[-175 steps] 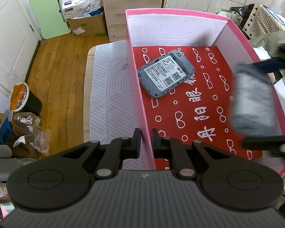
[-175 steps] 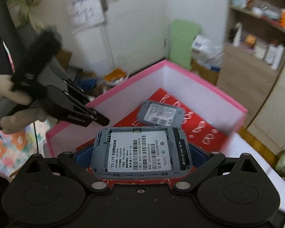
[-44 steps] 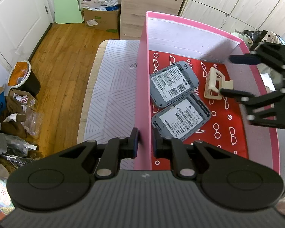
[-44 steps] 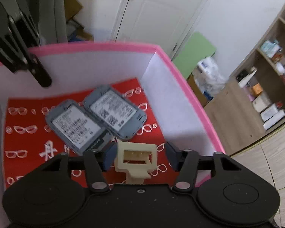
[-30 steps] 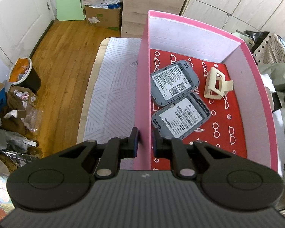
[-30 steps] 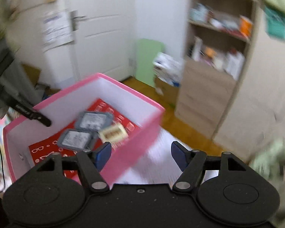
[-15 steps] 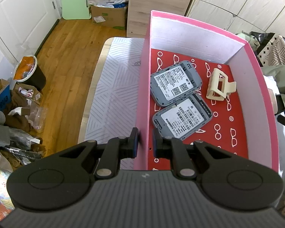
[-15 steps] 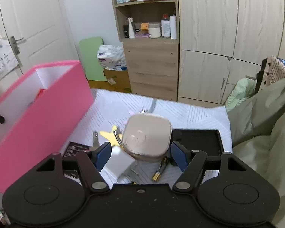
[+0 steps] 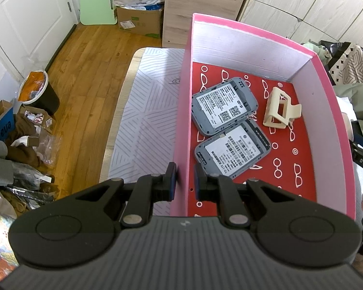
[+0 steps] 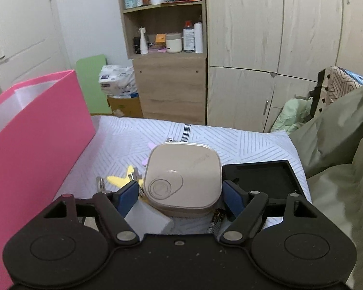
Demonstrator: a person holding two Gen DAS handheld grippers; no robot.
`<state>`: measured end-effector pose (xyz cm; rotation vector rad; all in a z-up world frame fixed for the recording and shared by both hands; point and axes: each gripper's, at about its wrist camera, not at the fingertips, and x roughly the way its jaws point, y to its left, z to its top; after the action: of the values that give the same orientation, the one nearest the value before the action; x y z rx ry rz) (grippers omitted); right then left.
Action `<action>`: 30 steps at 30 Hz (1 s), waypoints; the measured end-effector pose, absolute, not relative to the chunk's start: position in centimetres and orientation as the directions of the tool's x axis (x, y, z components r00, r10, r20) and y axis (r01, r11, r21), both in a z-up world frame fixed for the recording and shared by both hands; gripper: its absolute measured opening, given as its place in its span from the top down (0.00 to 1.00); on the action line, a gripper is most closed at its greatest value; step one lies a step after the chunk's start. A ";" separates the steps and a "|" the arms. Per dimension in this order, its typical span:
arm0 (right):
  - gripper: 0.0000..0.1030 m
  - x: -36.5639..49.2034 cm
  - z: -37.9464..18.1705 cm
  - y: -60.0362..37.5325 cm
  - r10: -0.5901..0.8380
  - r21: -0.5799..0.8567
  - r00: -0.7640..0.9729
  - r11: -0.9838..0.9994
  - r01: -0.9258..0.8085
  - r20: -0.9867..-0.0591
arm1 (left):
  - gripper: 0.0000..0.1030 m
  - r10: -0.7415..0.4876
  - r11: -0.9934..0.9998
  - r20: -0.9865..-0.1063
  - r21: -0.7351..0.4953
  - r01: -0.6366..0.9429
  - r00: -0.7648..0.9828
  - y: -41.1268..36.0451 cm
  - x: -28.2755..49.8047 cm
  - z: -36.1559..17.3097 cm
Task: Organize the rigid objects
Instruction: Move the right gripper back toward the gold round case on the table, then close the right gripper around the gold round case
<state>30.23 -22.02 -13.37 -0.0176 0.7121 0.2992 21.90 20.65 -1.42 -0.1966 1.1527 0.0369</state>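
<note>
Now the right gripper (image 10: pixel 179 197) has left the pink box (image 9: pixel 181 125) (cream clip (image 9: pixel 280 108) dropped inside) and straddles the beige square case (image 10: pixel 182 181), jaws opening, not yet gripping; the left gripper (image 9: pixel 184 183) stays clamped on the box wall.

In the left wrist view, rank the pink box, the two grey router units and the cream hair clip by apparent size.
1. pink box, by far the largest.
2. far grey unit and near grey unit: alike, no ranking.
3. cream hair clip, the smallest.
</note>
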 end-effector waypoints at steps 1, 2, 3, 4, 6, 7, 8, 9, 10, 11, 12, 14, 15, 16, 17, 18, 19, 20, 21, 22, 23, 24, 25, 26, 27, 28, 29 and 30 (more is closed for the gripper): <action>0.21 30.2 -13.5 -22.0 0.264 0.089 0.717 0.958 -0.273 -0.645 | 0.88 -0.072 0.982 -0.910 -0.135 -0.129 0.407 20.7 21.9 -1.4; 0.21 30.2 -13.6 -21.9 0.267 0.094 0.718 0.958 -0.271 -0.643 | 0.88 -0.072 0.983 -0.910 -0.135 -0.127 0.407 20.7 21.8 -1.4; 0.22 30.0 -13.7 -21.8 0.269 0.098 0.718 0.957 -0.272 -0.642 | 0.88 -0.074 0.982 -0.910 -0.137 -0.127 0.407 20.7 21.8 -1.4; 0.26 29.6 -13.7 -21.8 0.273 0.100 0.721 0.957 -0.274 -0.637 | 0.88 -0.075 0.982 -0.910 -0.138 -0.126 0.408 20.7 21.8 -1.4; 0.26 29.2 -13.7 -21.6 0.284 0.101 0.721 0.953 -0.287 -0.632 | 0.88 -0.077 0.982 -0.910 -0.140 -0.126 0.407 20.8 21.9 -1.4; 0.26 29.0 -13.7 -21.6 0.284 0.094 0.723 0.952 -0.293 -0.630 | 0.88 -0.079 0.982 -0.910 -0.142 -0.125 0.407 20.8 21.9 -1.4; 0.26 28.9 -13.7 -21.5 0.281 0.084 0.726 0.951 -0.297 -0.627 | 0.88 -0.080 0.982 -0.910 -0.143 -0.125 0.407 20.8 21.9 -1.4; 0.26 28.9 -13.7 -21.4 0.279 0.078 0.728 0.951 -0.298 -0.626 | 0.88 -0.080 0.982 -0.910 -0.142 -0.124 0.408 20.8 22.0 -1.4; 0.26 28.9 -13.8 -21.3 0.277 0.076 0.729 0.952 -0.297 -0.625 | 0.88 -0.079 0.982 -0.910 -0.141 -0.122 0.408 20.8 22.0 -1.4; 0.26 29.0 -14.0 -21.3 0.275 0.085 0.728 0.954 -0.288 -0.628 | 0.88 -0.080 0.983 -0.909 -0.141 -0.122 0.408 20.8 22.0 -1.4; 0.25 29.1 -14.2 -21.2 0.276 0.098 0.720 0.955 -0.280 -0.636 | 0.88 -0.082 0.982 -0.909 -0.144 -0.123 0.408 20.8 22.0 -1.4; 0.23 29.3 -14.9 -21.2 0.275 0.126 0.706 0.958 -0.256 -0.652 | 0.88 -0.087 0.981 -0.909 -0.149 -0.123 0.408 20.9 22.0 -1.4; 0.21 29.2 -15.0 -21.0 0.271 0.124 0.715 0.960 -0.253 -0.644 | 0.88 -0.088 0.981 -0.909 -0.150 -0.124 0.408 20.9 22.0 -1.4; 0.21 29.0 -15.1 -20.8 0.262 0.116 0.726 0.962 -0.246 -0.636 | 0.88 -0.086 0.981 -0.909 -0.148 -0.124 0.408 20.9 22.0 -1.4; 0.21 28.9 -15.2 -20.7 0.256 0.113 0.733 0.964 -0.240 -0.630 | 0.88 -0.087 0.981 -0.909 -0.149 -0.123 0.408 20.9 22.0 -1.4; 0.20 28.9 -15.3 -20.6 0.252 0.111 0.739 0.965 -0.236 -0.625 | 0.88 -0.088 0.981 -0.909 -0.150 -0.122 0.408 20.9 22.0 -1.4; 0.20 29.0 -15.3 -20.5 0.248 0.107 0.743 0.967 -0.233 -0.622 | 0.88 -0.089 0.981 -0.909 -0.150 -0.121 0.407 21.0 22.0 -1.4; 0.20 29.0 -15.4 -20.4 0.244 0.101 0.746 0.967 -0.233 -0.619 | 0.88 -0.088 0.982 -0.909 -0.149 -0.120 0.408 21.0 22.0 -1.4; 0.20 29.0 -15.5 -20.3 0.241 0.095 0.752 0.968 -0.232 -0.614 | 0.88 -0.088 0.982 -0.909 -0.149 -0.120 0.408 21.0 22.0 -1.4; 0.20 29.0 -15.5 -20.3 0.237 0.090 0.756 0.969 -0.231 -0.610 | 0.88 -0.089 0.982 -0.908 -0.149 -0.119 0.409 21.0 22.0 -1.4; 0.20 29.0 -15.5 -20.2 0.233 0.083 0.760 0.969 -0.231 -0.606 | 0.88 -0.091 0.981 -0.908 -0.152 -0.120 0.409 21.0 22.0 -1.5; 0.19 28.9 -15.6 -20.1 0.228 0.076 0.764 0.970 -0.230 -0.603 | 0.88 -0.092 0.981 -0.908 -0.154 -0.120 0.409 21.0 22.0 -1.5; 0.21 28.9 -15.7 -20.0 0.224 0.070 0.767 0.971 -0.228 -0.601 | 0.88 -0.093 0.980 -0.908 -0.155 -0.121 0.409 21.1 22.0 -1.5; 0.24 28.8 -15.6 -20.0 0.219 0.068 0.772 0.972 -0.223 -0.596 | 0.88 -0.093 0.981 -0.908 -0.154 -0.120 0.409 21.1 22.0 -1.5; 0.25 28.7 -15.5 -20.2 0.231 0.080 0.770 0.970 -0.229 -0.594 | 0.88 -0.093 0.981 -0.908 -0.155 -0.120 0.409 21.1 22.0 -1.5; 0.25 28.6 -15.4 -20.3 0.245 0.098 0.768 0.968 -0.233 -0.592 | 0.88 -0.095 0.980 -0.908 -0.157 -0.120 0.409 21.1 22.0 -1.5; 0.25 28.4 -15.3 -20.5 0.255 0.107 0.765 0.965 -0.239 -0.591 | 0.88 -0.096 0.980 -0.908 -0.157 -0.120 0.409 21.1 22.0 -1.5; 0.25 28.3 -15.2 -20.5 0.259 0.108 0.766 0.964 -0.243 -0.589 | 0.88 -0.095 0.980 -0.907 -0.157 -0.121 0.409 21.1 22.0 -1.5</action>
<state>28.28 -20.46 -15.23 0.0255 0.6431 0.2724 21.99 21.07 -1.46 -0.2105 1.1514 0.0161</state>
